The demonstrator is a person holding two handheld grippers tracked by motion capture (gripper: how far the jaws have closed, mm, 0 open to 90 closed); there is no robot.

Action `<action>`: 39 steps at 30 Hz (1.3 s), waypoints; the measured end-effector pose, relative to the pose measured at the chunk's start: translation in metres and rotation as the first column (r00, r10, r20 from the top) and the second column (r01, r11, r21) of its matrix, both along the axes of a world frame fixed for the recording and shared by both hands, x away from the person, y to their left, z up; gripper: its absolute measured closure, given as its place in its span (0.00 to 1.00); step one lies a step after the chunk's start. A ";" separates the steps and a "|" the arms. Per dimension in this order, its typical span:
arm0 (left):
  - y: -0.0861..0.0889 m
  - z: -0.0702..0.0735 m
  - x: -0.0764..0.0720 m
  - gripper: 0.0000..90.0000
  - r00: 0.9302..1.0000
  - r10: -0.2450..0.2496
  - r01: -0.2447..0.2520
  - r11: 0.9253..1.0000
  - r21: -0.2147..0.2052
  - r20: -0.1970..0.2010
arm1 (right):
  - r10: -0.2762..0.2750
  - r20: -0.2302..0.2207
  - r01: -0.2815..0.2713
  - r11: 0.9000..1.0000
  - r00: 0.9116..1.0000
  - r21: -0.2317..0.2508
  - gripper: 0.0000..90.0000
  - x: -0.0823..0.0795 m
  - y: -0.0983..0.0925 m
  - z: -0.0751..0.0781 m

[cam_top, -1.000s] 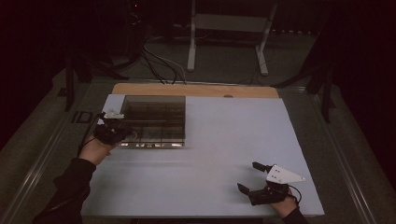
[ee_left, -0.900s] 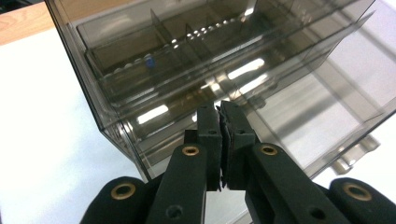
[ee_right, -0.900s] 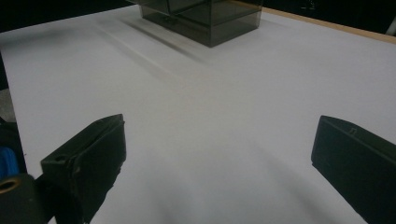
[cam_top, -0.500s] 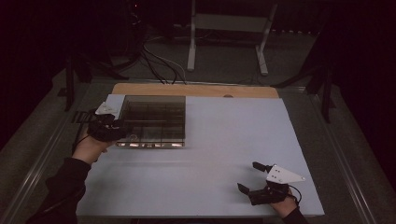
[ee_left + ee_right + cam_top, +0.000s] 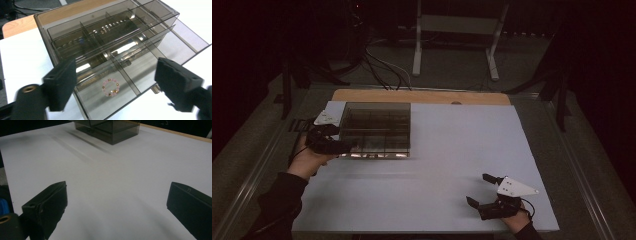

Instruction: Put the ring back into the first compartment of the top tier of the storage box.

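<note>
A smoked clear box (image 5: 377, 129) with several compartments stands at the back left of the white table top (image 5: 457, 150). A pink bead bracelet (image 5: 111, 87) lies in a near compartment of the box (image 5: 112, 40). My left gripper (image 5: 343, 145) hovers at the box's left front corner. Its jaws have just been opening and now stand wide apart (image 5: 117, 75), above the bracelet and touching nothing. My right gripper (image 5: 478, 189) rests near the front right of the table, open (image 5: 117, 200) with bare table between its jaws. The box (image 5: 110, 128) is far ahead of it.
A wooden strip (image 5: 422, 96) runs along the table's back edge. Behind it on the dark floor are cables (image 5: 382, 65) and a metal stand (image 5: 457, 30). The table's front edge lies just beyond my right hand.
My left gripper has risen slightly at the box's left side and its jaws have spread. The right gripper has not moved.
</note>
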State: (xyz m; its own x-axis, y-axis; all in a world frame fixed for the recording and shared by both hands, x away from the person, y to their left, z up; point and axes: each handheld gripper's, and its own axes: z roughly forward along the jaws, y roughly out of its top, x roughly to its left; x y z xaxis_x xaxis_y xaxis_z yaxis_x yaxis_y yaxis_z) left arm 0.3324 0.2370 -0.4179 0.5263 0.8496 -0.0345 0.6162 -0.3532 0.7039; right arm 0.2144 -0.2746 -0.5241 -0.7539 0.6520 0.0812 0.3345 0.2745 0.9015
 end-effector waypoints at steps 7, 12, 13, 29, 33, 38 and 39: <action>-0.001 -0.003 0.001 0.02 0.998 -0.048 0.047 0.999 -0.019 -0.040 | -0.002 0.000 0.002 1.000 1.000 0.000 0.03 0.000 -0.001 0.000; -0.003 -0.004 0.001 0.01 0.996 -0.084 0.083 0.996 -0.036 -0.024 | 0.000 0.002 0.000 1.000 1.000 0.000 0.03 0.000 0.000 0.000; -0.004 -0.004 0.001 0.01 0.995 -0.093 0.092 0.995 -0.037 -0.025 | 0.000 0.001 0.000 1.000 1.000 0.001 0.03 0.000 0.000 0.000; -0.008 0.004 0.000 0.01 0.991 -0.136 0.135 0.990 -0.047 -0.016 | -0.001 -0.003 0.001 1.000 1.000 0.002 0.03 0.000 0.000 0.000; -0.008 0.006 -0.005 0.01 0.990 -0.143 0.143 0.989 -0.046 0.005 | 0.003 0.003 -0.003 1.000 1.000 0.006 0.03 0.000 0.001 0.001; -0.006 0.007 -0.013 0.01 0.990 -0.139 0.140 0.989 -0.050 0.022 | 0.006 0.002 -0.006 1.000 1.000 0.005 0.03 0.001 0.001 0.001; -0.006 0.008 -0.014 0.01 0.990 -0.141 0.142 0.988 -0.054 0.028 | 0.006 0.003 -0.006 1.000 1.000 0.006 0.03 0.001 0.001 0.001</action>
State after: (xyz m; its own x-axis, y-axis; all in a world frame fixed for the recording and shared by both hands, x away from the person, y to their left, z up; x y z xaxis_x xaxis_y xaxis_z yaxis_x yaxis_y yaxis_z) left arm 0.3181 0.2314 -0.4103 0.6424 0.7636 -0.0654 0.5452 -0.3954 0.7392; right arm 0.2153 -0.2734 -0.5232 -0.7583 0.6467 0.0829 0.3302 0.2713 0.9041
